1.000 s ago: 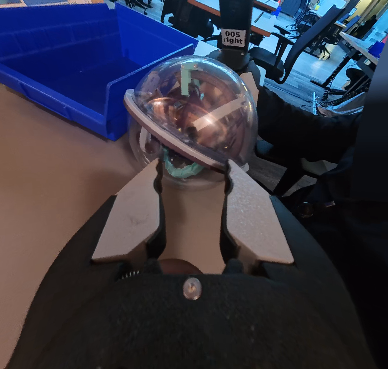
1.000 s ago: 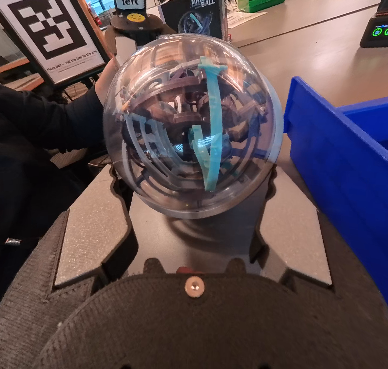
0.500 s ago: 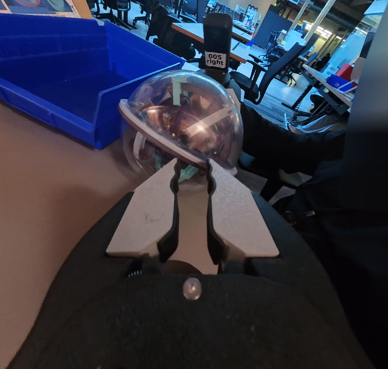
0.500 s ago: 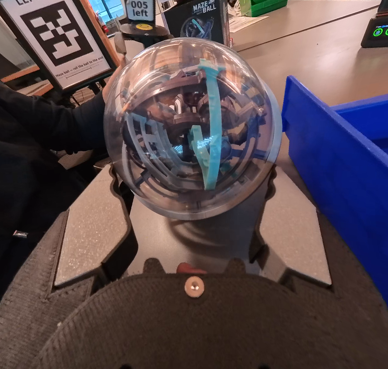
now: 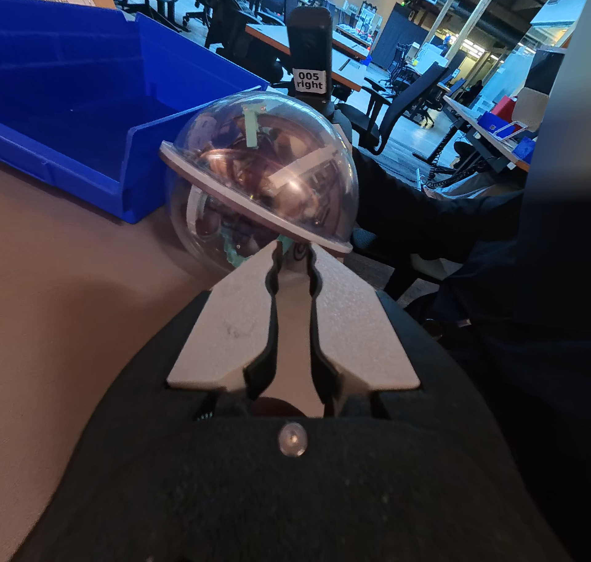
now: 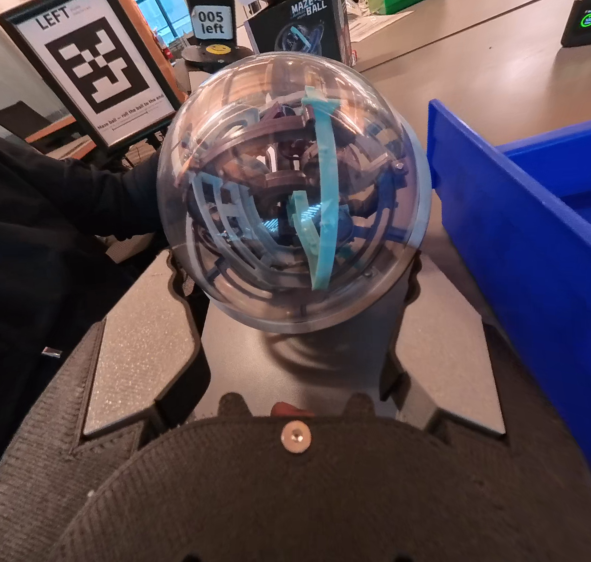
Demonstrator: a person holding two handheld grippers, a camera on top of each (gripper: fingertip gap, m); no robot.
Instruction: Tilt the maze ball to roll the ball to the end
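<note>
Maze ball [image 6: 292,195]: clear sphere, teal and brown tracks inside, raised above the tan table [image 5: 64,290] beside the blue bin [image 5: 80,99], rim tilted.
Right gripper [image 6: 294,278]: 2 fingers spread wide, pressed on the sphere's sides.
Left gripper [image 5: 291,254]: fingers nearly together, tips at the sphere's underside; whether they grip anything cannot be told.
</note>
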